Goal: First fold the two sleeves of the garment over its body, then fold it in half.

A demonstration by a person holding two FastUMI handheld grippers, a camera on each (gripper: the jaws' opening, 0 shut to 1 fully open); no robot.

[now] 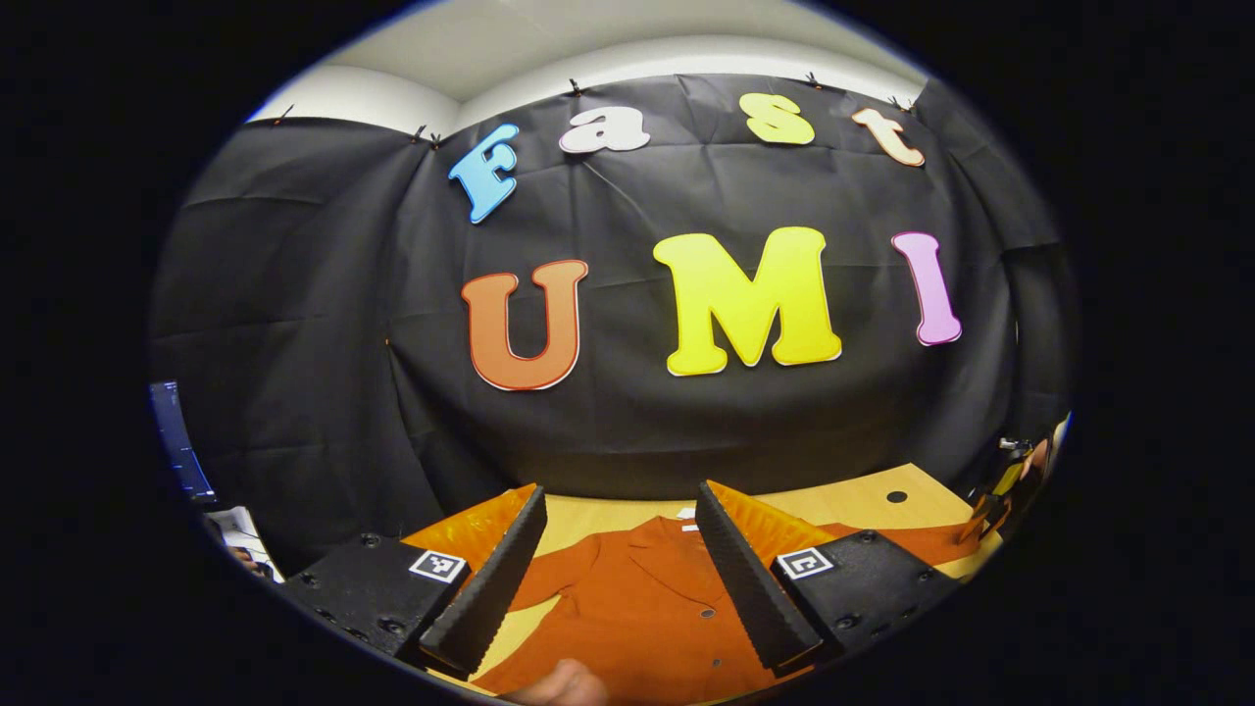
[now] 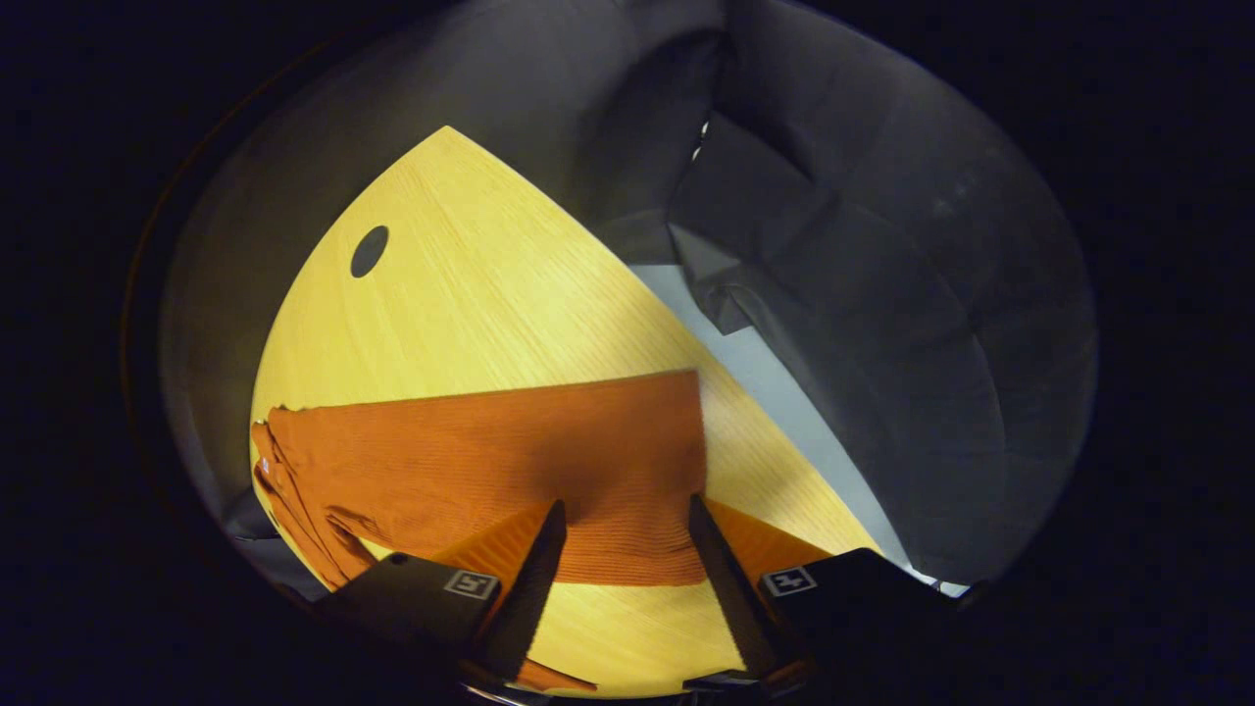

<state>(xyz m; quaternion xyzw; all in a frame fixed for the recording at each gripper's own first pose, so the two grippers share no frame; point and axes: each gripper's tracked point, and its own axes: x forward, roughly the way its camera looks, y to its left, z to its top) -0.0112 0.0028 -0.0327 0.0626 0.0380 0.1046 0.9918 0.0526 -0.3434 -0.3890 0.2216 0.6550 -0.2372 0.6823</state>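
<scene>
In the left gripper view, our left tongs (image 1: 620, 579) stand spread wide and empty above the orange shirt (image 1: 647, 608), which lies flat on the counter (image 1: 863, 495), collar toward the far wall, body running toward us, so its long axis goes near to far. One sleeve (image 1: 922, 542) stretches out to the right.

In the right gripper view, our right tongs (image 2: 623, 574) are released, straddling the end of that sleeve (image 2: 510, 461), which lies across the counter (image 2: 471, 294) from left to right. We judge the sleeve fold comes first: we should lower, pinch the cuff cleanly, and carry it over the body without dragging.
</scene>
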